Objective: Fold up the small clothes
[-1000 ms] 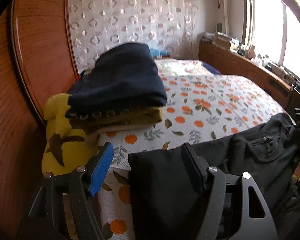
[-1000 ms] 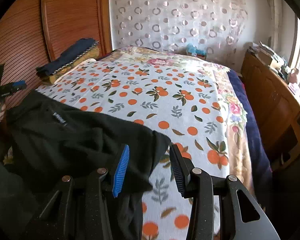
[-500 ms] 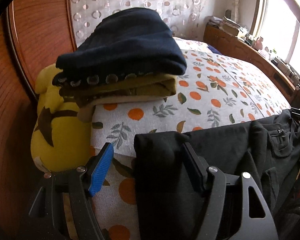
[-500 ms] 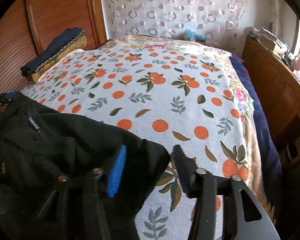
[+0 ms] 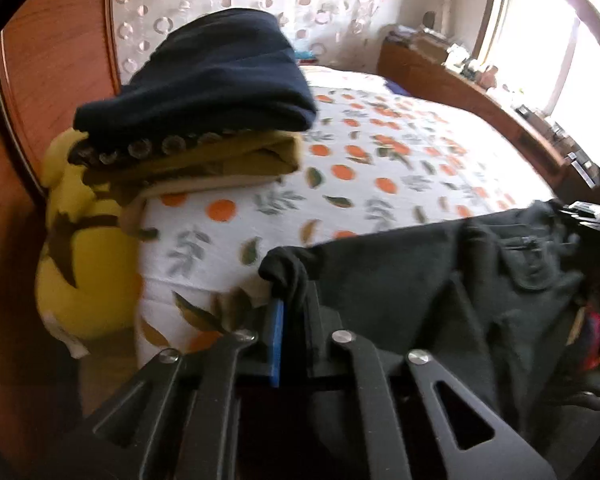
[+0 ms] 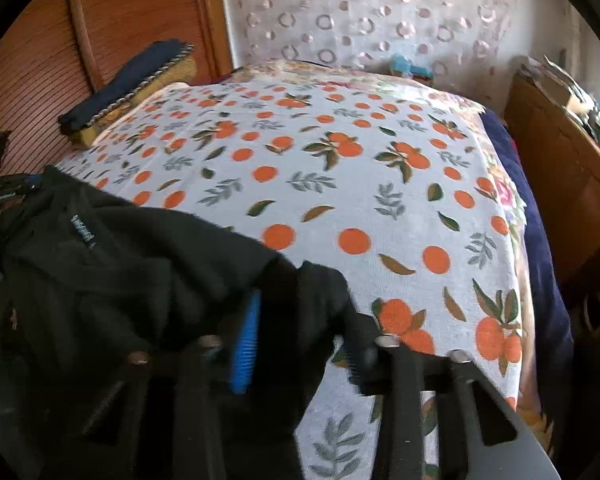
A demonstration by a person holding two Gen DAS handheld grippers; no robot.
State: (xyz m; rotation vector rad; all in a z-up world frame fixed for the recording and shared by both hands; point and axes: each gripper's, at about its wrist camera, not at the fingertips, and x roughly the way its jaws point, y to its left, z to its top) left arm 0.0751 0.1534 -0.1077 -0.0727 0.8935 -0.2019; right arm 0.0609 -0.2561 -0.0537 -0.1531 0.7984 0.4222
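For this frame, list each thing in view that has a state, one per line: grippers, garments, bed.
left gripper: shut on a corner of the black garment.
right gripper: partly closed around the other corner of the garment; whether it grips firmly is unclear from the blur.
black garment: unfolded, stretched between both grippers at the near bed edge.
stack of clothes: folded, navy piece on top, at the bed's far left corner.
bedspread: spread flat.

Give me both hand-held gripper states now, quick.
Left hand-held gripper: closed on a corner of the black garment.
Right hand-held gripper: fingers partly apart, black garment draped between them; grip cannot be told.
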